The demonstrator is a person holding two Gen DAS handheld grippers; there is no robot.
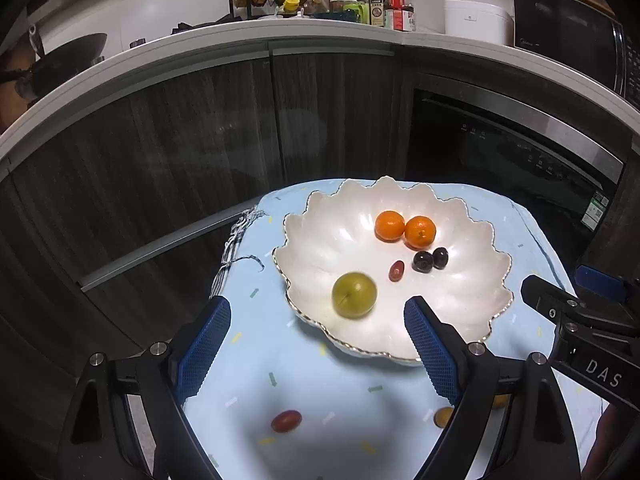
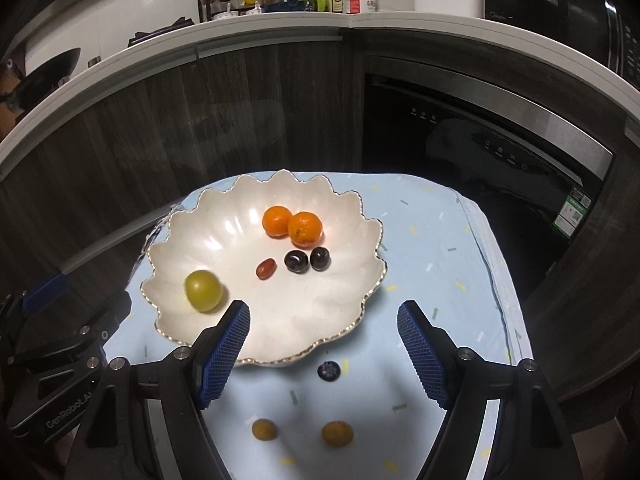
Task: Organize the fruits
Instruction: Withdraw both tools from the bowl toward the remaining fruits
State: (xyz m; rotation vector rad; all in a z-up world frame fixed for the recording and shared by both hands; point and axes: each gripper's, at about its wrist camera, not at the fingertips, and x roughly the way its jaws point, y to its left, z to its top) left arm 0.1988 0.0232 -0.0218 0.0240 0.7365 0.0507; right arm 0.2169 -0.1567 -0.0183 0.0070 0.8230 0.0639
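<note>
A white scalloped bowl (image 1: 320, 236) (image 2: 224, 236) stands on a light blue cloth. In it lie a green plum (image 1: 354, 295) (image 2: 203, 291), two oranges (image 1: 405, 229) (image 2: 292, 222), two dark cherries (image 1: 430, 259) (image 2: 307, 259) and a red grape tomato (image 1: 396, 271) (image 2: 267, 269). On the cloth in front lie a red tomato (image 1: 286, 421), a blueberry (image 2: 329, 371) and two yellow-brown fruits (image 2: 264, 429) (image 2: 338, 434). My left gripper (image 1: 318, 344) is open and empty, above the bowl's near rim. My right gripper (image 2: 322, 346) is open and empty, above the blueberry.
The blue cloth (image 1: 256, 320) (image 2: 432, 264) covers a small table with edges close on all sides. Dark cabinets (image 1: 180, 128) and a black built-in appliance (image 2: 480, 132) stand behind. The counter above holds bottles and a white pot (image 1: 476, 20).
</note>
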